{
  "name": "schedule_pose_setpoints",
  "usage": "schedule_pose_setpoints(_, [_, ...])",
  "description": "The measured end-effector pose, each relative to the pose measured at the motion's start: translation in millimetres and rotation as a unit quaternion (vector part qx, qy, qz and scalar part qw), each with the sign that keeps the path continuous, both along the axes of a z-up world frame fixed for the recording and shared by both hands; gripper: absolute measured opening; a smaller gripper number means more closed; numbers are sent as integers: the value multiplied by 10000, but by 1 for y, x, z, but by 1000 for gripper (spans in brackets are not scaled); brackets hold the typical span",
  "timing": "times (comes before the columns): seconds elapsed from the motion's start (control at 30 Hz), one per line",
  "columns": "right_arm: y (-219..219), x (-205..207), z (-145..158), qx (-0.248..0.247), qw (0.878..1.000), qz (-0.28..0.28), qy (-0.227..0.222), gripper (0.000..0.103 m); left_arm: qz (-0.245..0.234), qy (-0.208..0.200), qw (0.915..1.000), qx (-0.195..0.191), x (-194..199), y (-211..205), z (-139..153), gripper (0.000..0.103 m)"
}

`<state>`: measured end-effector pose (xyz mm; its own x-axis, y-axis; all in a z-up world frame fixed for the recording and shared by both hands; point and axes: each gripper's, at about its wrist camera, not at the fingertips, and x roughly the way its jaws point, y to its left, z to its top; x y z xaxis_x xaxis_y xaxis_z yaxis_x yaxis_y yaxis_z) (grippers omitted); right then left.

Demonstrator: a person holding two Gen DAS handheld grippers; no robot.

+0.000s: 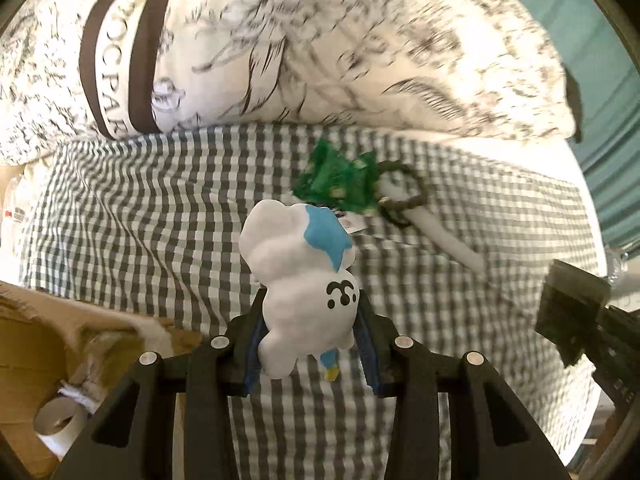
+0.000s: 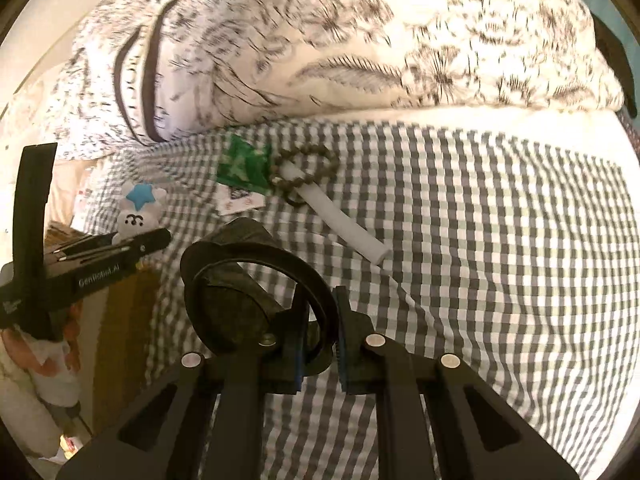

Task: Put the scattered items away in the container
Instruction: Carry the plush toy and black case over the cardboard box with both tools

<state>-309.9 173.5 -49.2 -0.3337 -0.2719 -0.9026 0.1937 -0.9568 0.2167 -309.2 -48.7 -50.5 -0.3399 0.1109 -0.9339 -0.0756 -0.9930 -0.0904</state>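
Jaws, left gripper (image 1: pixel 310 344): clamped on white plush toy (image 1: pixel 296 280).
Jaws, right gripper (image 2: pixel 322 344): pinching dark round case (image 2: pixel 236 280).
Bed (image 2: pixel 500 260): checked sheet, patterned quilt (image 2: pixel 320 40) behind.

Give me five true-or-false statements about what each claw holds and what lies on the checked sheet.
1. The left claw grips a white plush with a blue star. True.
2. The right claw is empty. False: it is shut on the rim of a dark cap.
3. A white tube lies on the checked sheet. True.
4. The green wrapper is in the box. False: it lies on the sheet beside the bead bracelet.
5. The bracelet loops over the tube's end. True.
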Motion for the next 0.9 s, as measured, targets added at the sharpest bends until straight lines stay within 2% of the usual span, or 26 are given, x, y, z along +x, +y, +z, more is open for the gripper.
schedule_pose_setpoints(0.23, [-17,35,48,-34,9992,114,387,12,-196,513,9985,76,20,5,58,40])
schedule_pose_setpoints(0.47, [-46,71,94,-111,9961,468,742,12,130,913,9957,75,59,-35,110,40])
schedule_pose_setpoints(0.7, [-116,92,117,-254,9870,1283,933,12,979,932,9908,-32,104,-112,121,40])
schedule_pose_setpoints(0.9, [-187,104,114,-407,9751,2003,865,12,1624,764,9837,-126,133,-172,108,40])
